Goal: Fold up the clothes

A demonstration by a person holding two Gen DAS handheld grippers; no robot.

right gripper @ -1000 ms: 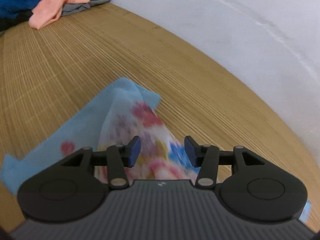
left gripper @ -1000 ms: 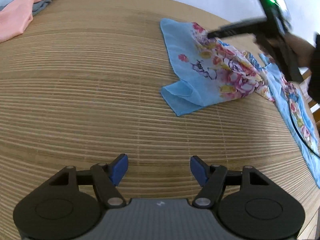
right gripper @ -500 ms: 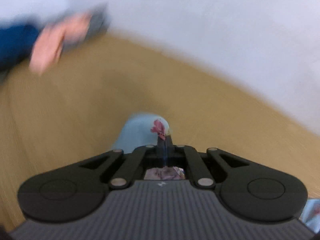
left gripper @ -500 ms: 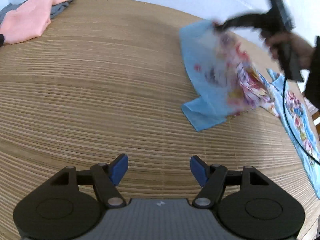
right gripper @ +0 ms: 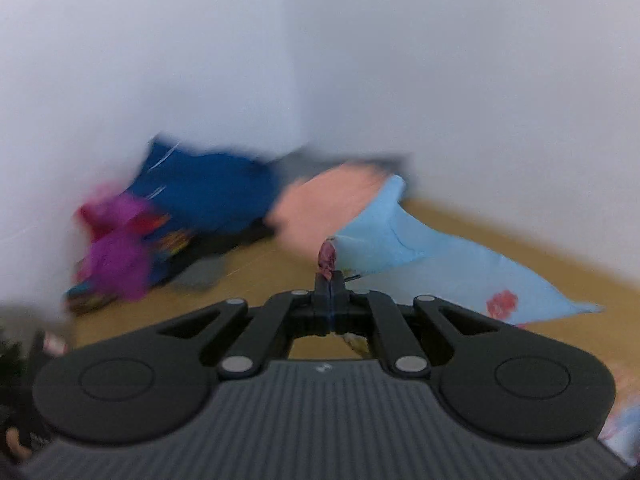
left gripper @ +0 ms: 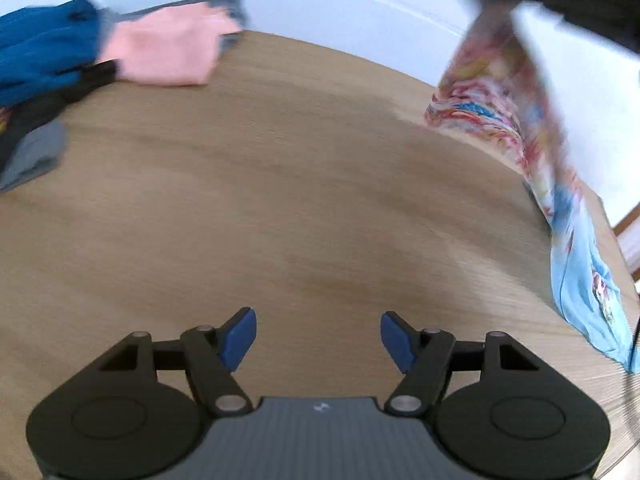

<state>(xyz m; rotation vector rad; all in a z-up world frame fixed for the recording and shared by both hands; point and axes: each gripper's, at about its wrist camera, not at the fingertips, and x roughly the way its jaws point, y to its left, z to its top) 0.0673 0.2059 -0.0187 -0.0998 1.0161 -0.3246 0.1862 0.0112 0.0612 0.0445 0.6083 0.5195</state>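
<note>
Up and to the right of your left gripper (left gripper: 318, 338), whose fingers gape empty over the tabletop (left gripper: 280, 200), the scarf (left gripper: 500, 92) hangs lengthwise from your right gripper (right gripper: 330, 280), pinched shut on one end, its tail trailing on the wood.

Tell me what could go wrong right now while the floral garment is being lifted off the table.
1. The right tongs pinch only a small tuft of the floral garment; thin fabric might slip out mid-swing.
2. The garment's lower end trails off the table edge, so it could snag or slide to the floor.
3. The left tongs are open and empty, so nothing steadies the hanging cloth; it may land bunched near the pile of clothes.
</note>
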